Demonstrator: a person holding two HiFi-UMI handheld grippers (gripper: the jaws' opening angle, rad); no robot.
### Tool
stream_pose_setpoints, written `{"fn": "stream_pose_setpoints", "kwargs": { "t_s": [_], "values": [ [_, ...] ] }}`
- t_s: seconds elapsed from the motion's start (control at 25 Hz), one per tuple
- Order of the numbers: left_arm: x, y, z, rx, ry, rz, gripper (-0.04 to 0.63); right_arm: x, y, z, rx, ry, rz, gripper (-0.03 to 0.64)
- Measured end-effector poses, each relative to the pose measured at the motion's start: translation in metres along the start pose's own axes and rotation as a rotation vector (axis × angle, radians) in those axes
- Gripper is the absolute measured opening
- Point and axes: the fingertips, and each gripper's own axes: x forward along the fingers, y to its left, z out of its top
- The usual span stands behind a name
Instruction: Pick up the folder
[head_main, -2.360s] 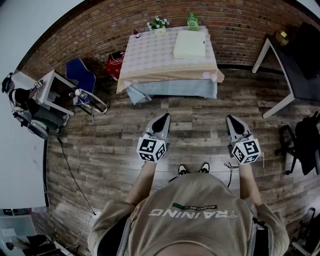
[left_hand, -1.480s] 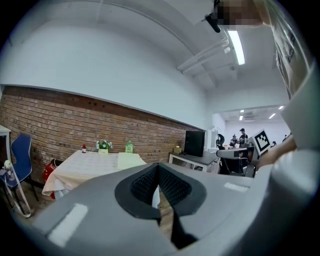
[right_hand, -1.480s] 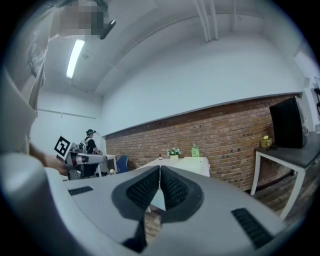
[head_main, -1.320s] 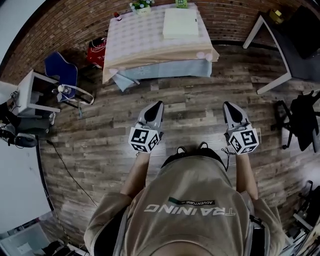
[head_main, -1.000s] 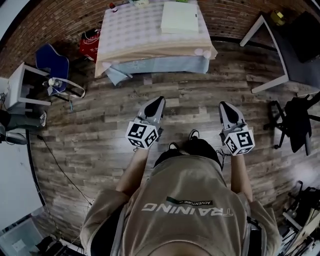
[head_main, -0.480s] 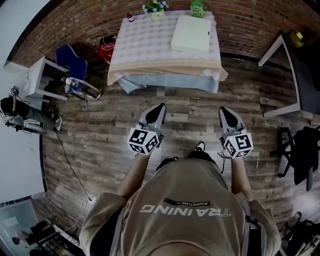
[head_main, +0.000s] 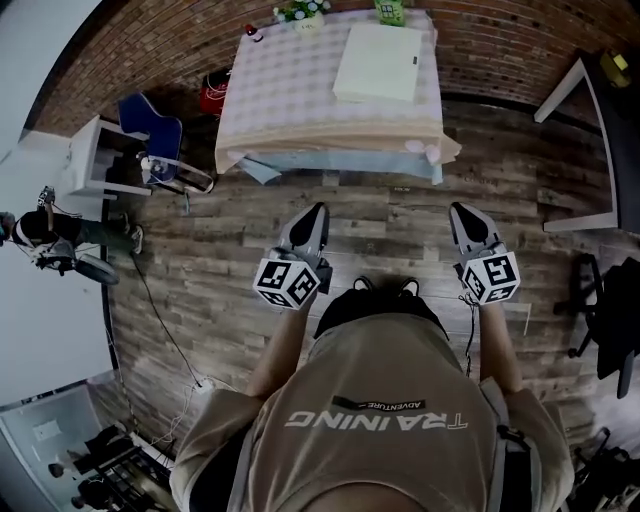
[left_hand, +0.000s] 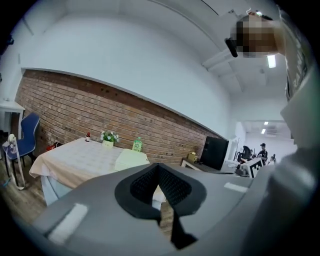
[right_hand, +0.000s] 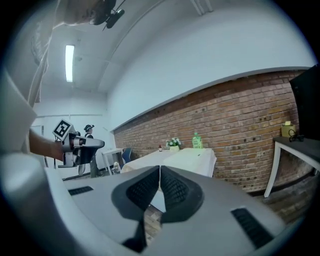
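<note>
The left claw (head_main: 318, 210) and the right claw (head_main: 458, 210) are held out roughly level in front of the person, side by side above the wooden floor (head_main: 390, 230) and well apart from each other. Both are fully closed and hold nothing. In the left gripper view the dark ribbed pads (left_hand: 143, 184) meet along a single line, and in the right gripper view the pads (right_hand: 175, 190) meet in the same way, with only floor showing below them.

The folder (head_main: 378, 62) is pale and flat. It lies on the worktop (head_main: 290, 90) ahead of both claws and well apart from them, roughly between the lines along which they point. From the left claw it shows just left of the tips (left_hand: 131, 160); from the right claw it shows just right of them (right_hand: 197, 156). The worktop has a light checked cloth that hangs over its near edge.

Past the folder, along the brick wall (head_main: 500, 45), stand a green bottle (head_main: 390, 10), a pot of flowers (head_main: 297, 12) and a small red-topped bottle (head_main: 255, 32). Out to the left of the left claw are a blue chair (head_main: 158, 125), a white stand (head_main: 95, 155) and a red bag (head_main: 212, 92), which sits beside the worktop. Out to the right of the right claw are a white-legged desk (head_main: 585, 140) and a black chair (head_main: 600, 310). The person's shoes (head_main: 380, 287) show on the floor behind and between the two claws
</note>
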Motion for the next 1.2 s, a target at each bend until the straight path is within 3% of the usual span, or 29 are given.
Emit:
{"fn": "stream_pose_setpoints", "kwargs": {
  "t_s": [0.28, 0.56, 0.76, 0.96, 1.12, 1.2],
  "values": [
    [0.036, 0.026, 0.006, -0.010, -0.009, -0.023, 0.006, 0.032, -0.012, 0.000, 0.017, 0.011, -0.018, 0.011],
    [0.081, 0.065, 0.036, 0.034, -0.025, -0.061, 0.006, 0.058, -0.020, 0.036, -0.015, -0.008, -0.105, 0.012],
    [0.126, 0.087, 0.076, 0.084, -0.037, -0.150, 0.006, 0.098, -0.029, 0.069, -0.025, -0.024, -0.167, 0.011],
    [0.149, 0.121, 0.077, 0.113, -0.002, -0.250, 0.006, 0.150, -0.028, 0.085, 0.006, -0.068, -0.212, 0.012],
    [0.164, 0.149, 0.070, 0.077, 0.016, -0.255, 0.006, 0.182, -0.023, 0.083, -0.075, 0.005, -0.211, 0.012],
    [0.169, 0.155, 0.069, 0.064, 0.017, -0.255, 0.006, 0.190, -0.024, 0.079, -0.068, 0.025, -0.199, 0.012]
  ]
}}
